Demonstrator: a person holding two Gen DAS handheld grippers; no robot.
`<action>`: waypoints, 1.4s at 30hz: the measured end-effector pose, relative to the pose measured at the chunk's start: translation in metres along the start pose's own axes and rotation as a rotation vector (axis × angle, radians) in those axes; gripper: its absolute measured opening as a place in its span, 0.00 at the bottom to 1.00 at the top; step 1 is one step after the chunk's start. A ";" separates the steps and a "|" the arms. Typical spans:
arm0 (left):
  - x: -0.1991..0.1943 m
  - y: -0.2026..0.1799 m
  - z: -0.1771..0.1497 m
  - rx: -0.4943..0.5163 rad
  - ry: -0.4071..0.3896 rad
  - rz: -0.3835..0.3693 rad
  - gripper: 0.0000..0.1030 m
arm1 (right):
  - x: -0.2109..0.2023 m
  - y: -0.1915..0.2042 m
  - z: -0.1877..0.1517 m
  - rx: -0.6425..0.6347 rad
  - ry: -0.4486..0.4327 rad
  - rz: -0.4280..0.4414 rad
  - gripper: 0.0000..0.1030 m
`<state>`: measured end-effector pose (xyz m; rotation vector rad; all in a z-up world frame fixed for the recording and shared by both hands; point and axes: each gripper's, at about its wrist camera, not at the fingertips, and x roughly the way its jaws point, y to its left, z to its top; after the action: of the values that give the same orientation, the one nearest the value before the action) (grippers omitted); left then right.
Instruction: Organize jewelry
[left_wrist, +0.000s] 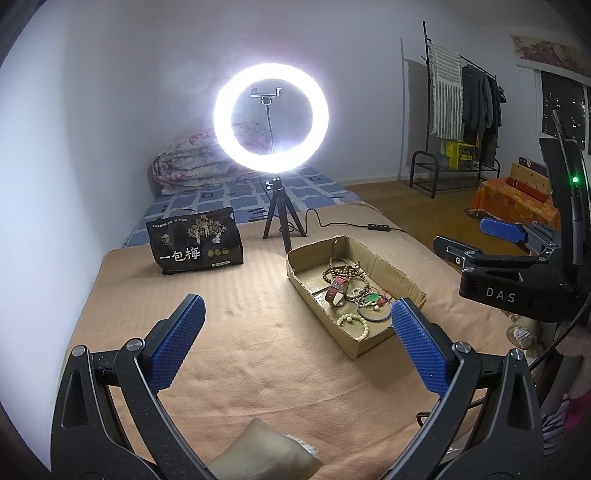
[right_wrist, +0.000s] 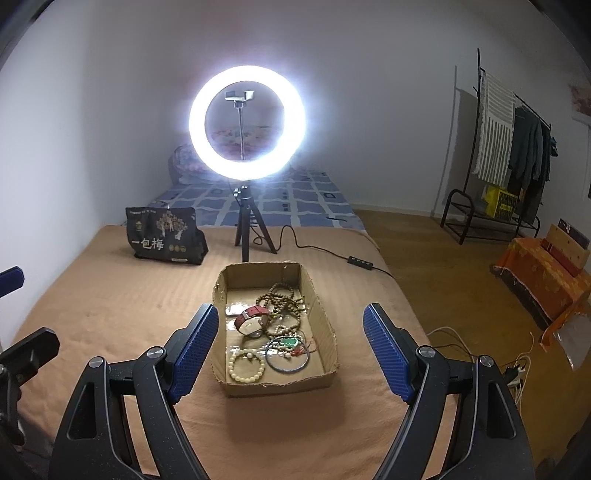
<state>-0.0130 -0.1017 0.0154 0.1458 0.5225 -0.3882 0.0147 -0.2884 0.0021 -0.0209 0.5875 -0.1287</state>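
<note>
Both grippers hang wide open, nothing held. The open brown cardboard tray (right_wrist: 317, 314) full of bead bracelets (right_wrist: 246, 366) and a red-strap watch (right_wrist: 252, 320) sits on the tan blanket (right_wrist: 110, 306), just ahead of the right gripper (right_wrist: 291, 354); the left gripper (left_wrist: 297, 332) is off to its side.

Ahead of me a lit ring light (right_wrist: 246, 122) stands on a small black tripod (right_wrist: 251, 229), an empty phone clamp (right_wrist: 240, 95) at its centre. Its cable (right_wrist: 314, 251) trails right across the tan blanket (right_wrist: 110, 295) to an inline switch (right_wrist: 359, 261). To the left a black snack bag (right_wrist: 164, 236) with white characters stands upright. Behind lies a blue patterned sheet (right_wrist: 295, 203) with a rolled floral quilt (left_wrist: 184, 166) against the wall. At the far right I see a clothes rack (right_wrist: 517, 147) hung with a striped towel (right_wrist: 495, 129) and dark garments, a yellow box (right_wrist: 500, 201) under it, and an orange-draped stand (right_wrist: 539, 273).
</note>
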 end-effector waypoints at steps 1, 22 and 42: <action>-0.001 0.000 0.000 0.001 -0.002 -0.001 1.00 | 0.000 0.000 0.000 0.000 0.000 0.000 0.79; -0.004 -0.001 0.001 0.001 -0.003 -0.001 1.00 | -0.001 0.000 0.000 0.001 0.003 -0.002 0.79; -0.005 -0.002 0.001 0.004 -0.003 0.001 1.00 | 0.000 0.000 0.000 0.005 0.012 0.000 0.79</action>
<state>-0.0172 -0.1020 0.0187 0.1496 0.5187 -0.3888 0.0145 -0.2887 0.0017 -0.0153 0.5992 -0.1300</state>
